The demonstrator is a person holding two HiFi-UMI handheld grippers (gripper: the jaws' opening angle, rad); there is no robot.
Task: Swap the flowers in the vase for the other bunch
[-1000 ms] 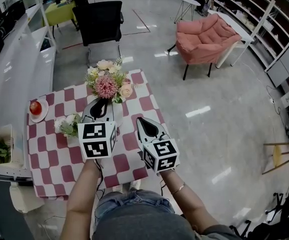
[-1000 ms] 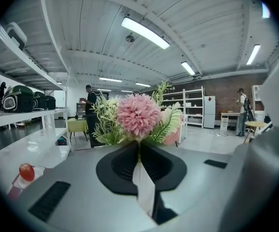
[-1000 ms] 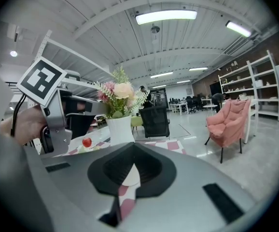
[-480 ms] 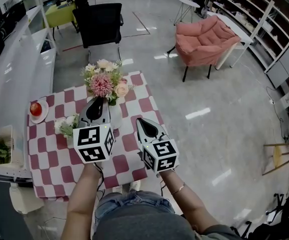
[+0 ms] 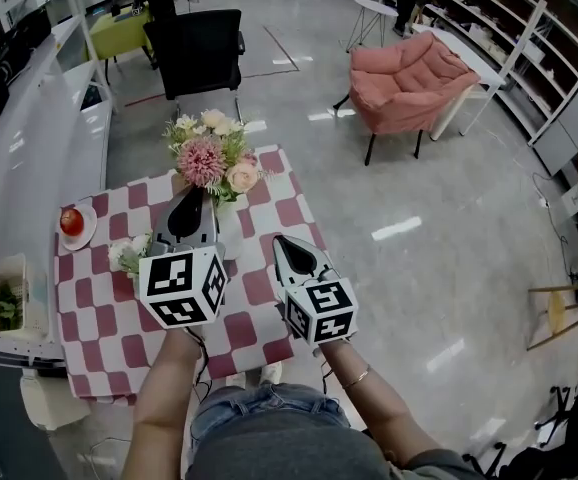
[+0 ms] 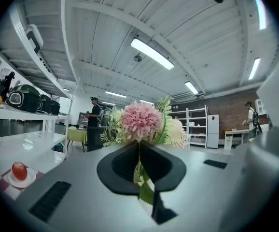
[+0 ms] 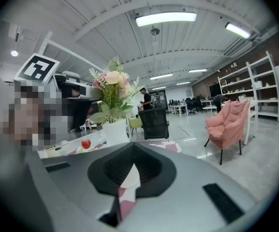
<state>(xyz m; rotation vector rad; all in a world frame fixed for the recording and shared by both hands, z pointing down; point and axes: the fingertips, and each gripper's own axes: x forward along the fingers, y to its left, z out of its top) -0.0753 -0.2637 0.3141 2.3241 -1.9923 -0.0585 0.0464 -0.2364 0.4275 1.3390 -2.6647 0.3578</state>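
Note:
A bunch with a big pink bloom and pale roses (image 5: pixel 212 158) (image 6: pixel 142 120) stands upright, its green stems pinched in my left gripper (image 5: pixel 191 206) (image 6: pixel 139 151), which is shut on them. Right below it is the white vase (image 5: pixel 230 232) (image 7: pixel 115 132); the stems' lower ends are hidden behind the gripper. The other bunch, white and green (image 5: pixel 127 252), lies on the checked table (image 5: pixel 99 313) left of the vase. My right gripper (image 5: pixel 292 251) (image 7: pixel 130 163) hovers level to the right of the vase, shut with nothing in it.
A red apple on a small plate (image 5: pixel 72 221) (image 6: pixel 19 170) sits at the table's left edge. A white counter holds a tub of greens (image 5: pixel 6 298) further left. Behind the table stands a black office chair (image 5: pixel 197 46), and a pink armchair (image 5: pixel 409 78) is at the right.
My left gripper has risen with the pink bunch, so the blooms stand higher over the vase. The right gripper has kept still.

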